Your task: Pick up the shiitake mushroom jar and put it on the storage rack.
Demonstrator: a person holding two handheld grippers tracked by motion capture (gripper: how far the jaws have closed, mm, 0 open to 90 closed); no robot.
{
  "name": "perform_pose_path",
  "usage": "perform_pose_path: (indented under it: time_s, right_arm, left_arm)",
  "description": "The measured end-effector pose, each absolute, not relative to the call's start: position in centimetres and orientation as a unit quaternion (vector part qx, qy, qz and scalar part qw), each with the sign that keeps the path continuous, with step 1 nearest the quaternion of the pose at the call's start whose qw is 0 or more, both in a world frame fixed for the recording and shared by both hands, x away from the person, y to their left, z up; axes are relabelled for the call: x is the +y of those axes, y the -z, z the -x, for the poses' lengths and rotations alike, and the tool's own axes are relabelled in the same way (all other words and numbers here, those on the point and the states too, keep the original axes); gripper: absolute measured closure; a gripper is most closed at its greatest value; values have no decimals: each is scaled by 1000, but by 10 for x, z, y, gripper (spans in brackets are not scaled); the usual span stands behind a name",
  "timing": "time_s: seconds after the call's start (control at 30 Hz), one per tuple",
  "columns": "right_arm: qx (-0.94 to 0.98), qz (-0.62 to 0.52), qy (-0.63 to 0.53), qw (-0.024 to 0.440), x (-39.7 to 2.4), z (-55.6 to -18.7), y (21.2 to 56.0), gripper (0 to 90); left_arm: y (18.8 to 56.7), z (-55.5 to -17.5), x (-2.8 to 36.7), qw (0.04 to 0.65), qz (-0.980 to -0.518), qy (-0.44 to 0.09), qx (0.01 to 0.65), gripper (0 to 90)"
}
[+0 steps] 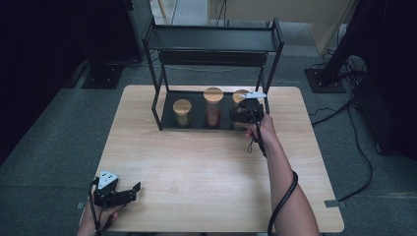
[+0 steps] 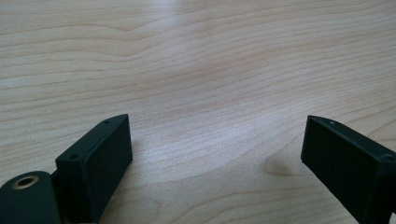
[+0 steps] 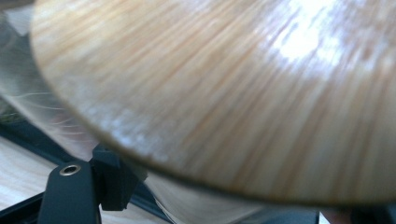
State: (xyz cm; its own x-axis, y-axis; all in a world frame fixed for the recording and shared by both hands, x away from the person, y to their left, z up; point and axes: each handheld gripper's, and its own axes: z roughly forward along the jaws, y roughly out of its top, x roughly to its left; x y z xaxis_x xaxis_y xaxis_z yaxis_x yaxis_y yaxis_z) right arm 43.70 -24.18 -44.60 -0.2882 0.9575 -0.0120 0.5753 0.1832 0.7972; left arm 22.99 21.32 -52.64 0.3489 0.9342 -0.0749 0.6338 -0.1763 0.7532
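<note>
A light wooden table (image 1: 206, 167) stands on a grey floor. At the far side of the table is a black metal rack (image 1: 214, 44) with a top shelf and a low bottom tray. Three jars with round wooden lids stand in a row on the bottom tray. The left jar (image 1: 182, 113) is short and looks golden. The middle jar (image 1: 213, 107) is taller and has something red inside. The right jar (image 1: 239, 98) is partly hidden behind the right gripper (image 1: 242, 116). A person's right arm reaches across the table, and the hand holds that gripper right up against the right jar. In the right gripper view, the jar's wooden lid (image 3: 243, 93) is very close and blurry, and the clear side of the jar sits between the black jaws, with one jaw touching it on the left. The other jaw is hard to see, so I cannot tell if the jar is being squeezed. The left gripper (image 1: 125, 194) is near the front left corner of the table, held in the person's left hand (image 1: 101, 216). In the left gripper view, its two black jaws are spread wide apart over the bare wood, with nothing between them.
</note>
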Motion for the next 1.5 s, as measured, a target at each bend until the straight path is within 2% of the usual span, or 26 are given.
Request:
perform_pose_path:
  time_s: [0.4, 0.6, 0.63, 0.83, 1.1, 1.5]
  right_arm:
    - [708, -550, -354, 265, -243, -449, 452, 248]
    - [702, -548, -360, 278, -241, -446, 455, 241]
    - [703, -546, -357, 285, -240, -444, 456, 211]
    - [712, -534, -359, 281, -239, -438, 458, 161]
    - [725, -513, -379, 261, -241, -426, 463, 6]
    - [742, -483, -381, 265, -245, -401, 479, 0]
  left_arm:
    - [526, -230, 213, 359, -739, -209, 530, 91]
    - [526, -230, 213, 358, -740, -210, 529, 91]
    - [526, -230, 213, 357, -741, -211, 529, 91]
    - [526, -230, 213, 358, -740, -210, 529, 91]
    - [526, -230, 213, 358, -741, -210, 528, 91]
    - [526, -230, 212, 356, -742, -211, 527, 91]
